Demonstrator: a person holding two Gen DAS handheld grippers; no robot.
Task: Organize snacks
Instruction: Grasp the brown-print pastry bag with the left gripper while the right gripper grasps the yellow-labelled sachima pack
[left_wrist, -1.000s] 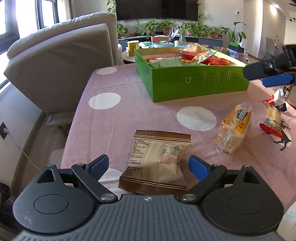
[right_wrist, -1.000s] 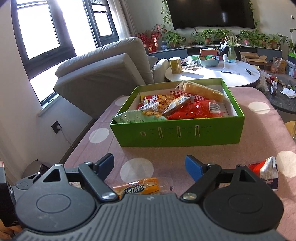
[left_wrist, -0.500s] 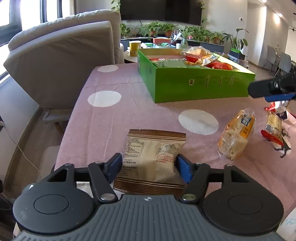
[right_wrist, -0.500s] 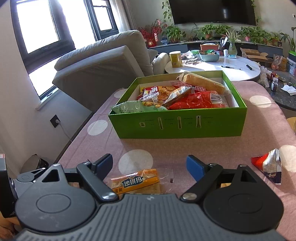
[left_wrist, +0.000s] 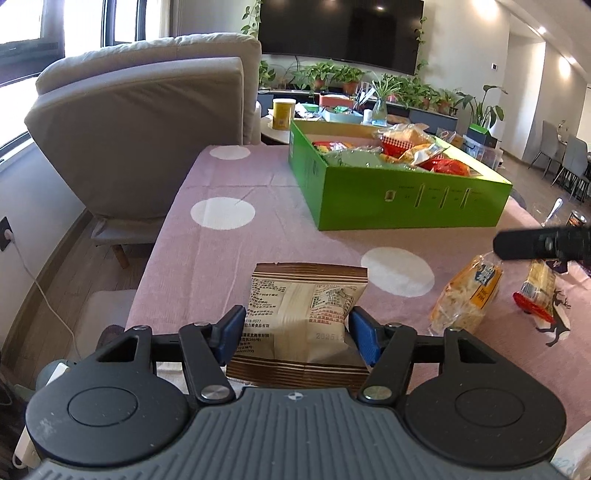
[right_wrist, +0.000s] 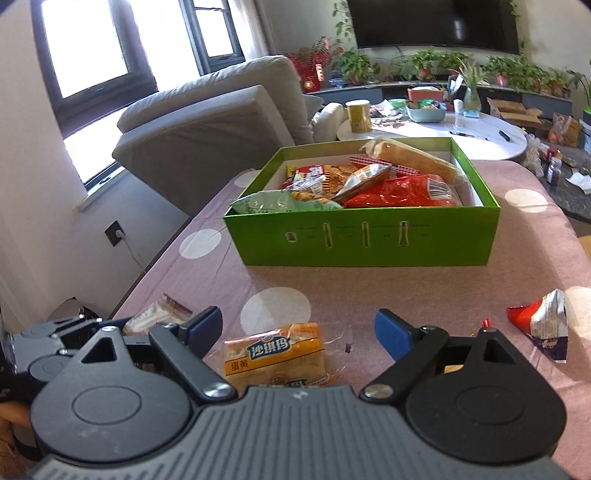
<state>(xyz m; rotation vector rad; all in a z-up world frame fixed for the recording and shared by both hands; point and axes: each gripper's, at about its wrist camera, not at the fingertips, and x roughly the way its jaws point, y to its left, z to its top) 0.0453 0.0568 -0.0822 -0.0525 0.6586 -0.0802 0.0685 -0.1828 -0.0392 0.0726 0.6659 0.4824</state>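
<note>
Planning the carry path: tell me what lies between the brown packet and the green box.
Only bare pink tablecloth with one white dot, seen in the left wrist view, separates the brown packet from the green box.

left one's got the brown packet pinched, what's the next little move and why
Probably lift it and carry it toward the green box. The left hand-held gripper has its pads against both sides of the brown packet, which lies on the tablecloth, and the box is open ahead.

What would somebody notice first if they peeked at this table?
Probably the bright green box full of snacks, standing at the far side of the pink spotted tablecloth. Up close, the left gripper squeezes a brown snack packet, and the open right gripper hangs over an orange cake packet.
</note>
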